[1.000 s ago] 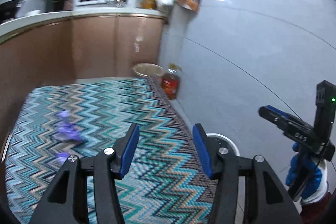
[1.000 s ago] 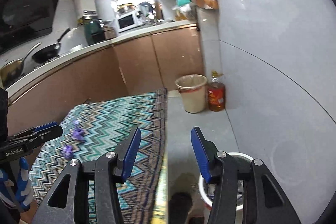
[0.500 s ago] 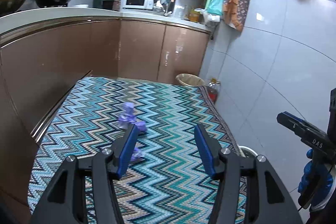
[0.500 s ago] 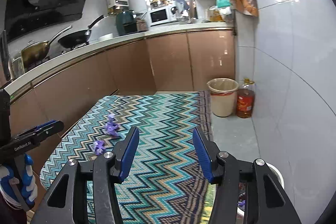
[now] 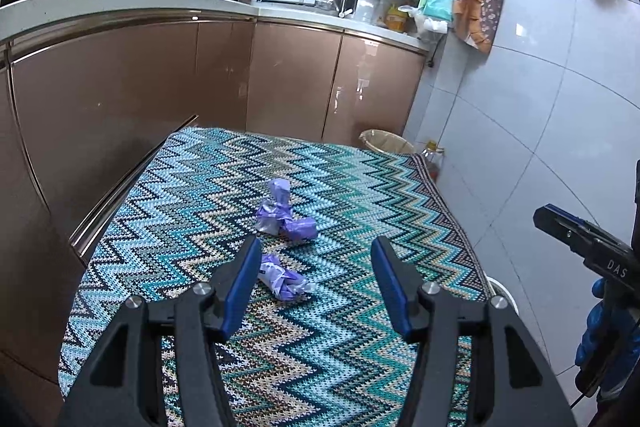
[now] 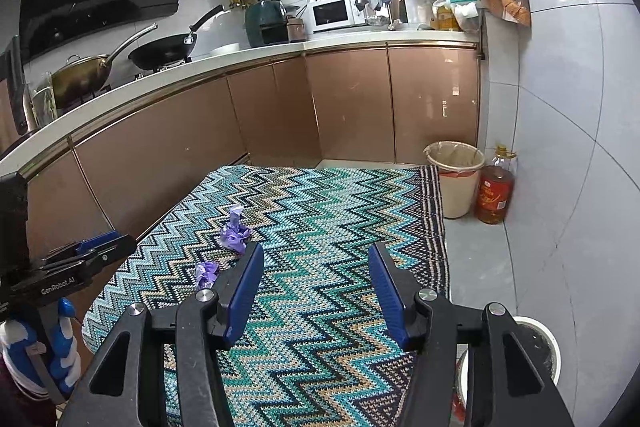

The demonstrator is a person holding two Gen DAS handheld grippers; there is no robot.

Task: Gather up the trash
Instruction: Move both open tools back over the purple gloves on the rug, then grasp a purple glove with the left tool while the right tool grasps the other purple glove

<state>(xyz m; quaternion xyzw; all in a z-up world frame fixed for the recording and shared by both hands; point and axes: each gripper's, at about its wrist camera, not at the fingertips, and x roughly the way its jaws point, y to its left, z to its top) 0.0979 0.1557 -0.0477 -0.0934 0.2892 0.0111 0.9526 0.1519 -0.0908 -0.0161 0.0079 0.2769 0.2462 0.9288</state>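
Note:
Two crumpled purple wrappers lie on the zigzag rug [image 5: 360, 347]. The larger purple wrapper [image 5: 284, 215] sits mid-rug; the smaller purple wrapper [image 5: 282, 277] lies nearer, just right of my left gripper's left fingertip. My left gripper [image 5: 316, 255] hovers above the rug, open, nothing between its blue pads. My right gripper [image 6: 316, 259] is also open and empty over the rug [image 6: 340, 307]; from it the larger wrapper [image 6: 236, 231] and the smaller wrapper [image 6: 206, 273] lie ahead to the left. Each gripper shows in the other's view: the right gripper [image 5: 580, 239], the left gripper [image 6: 100, 247].
A lined waste bin [image 6: 454, 183] and an oil bottle [image 6: 494, 191] stand at the rug's far right corner by the tiled wall. A white bucket [image 6: 532, 343] sits on the floor at my right. Brown cabinets [image 5: 120, 107] run along the left and back.
Both views have swung left, away from the tiled wall and onto the rug. The purple wrappers now sit closer and nearer the middle. Both grippers stay open.

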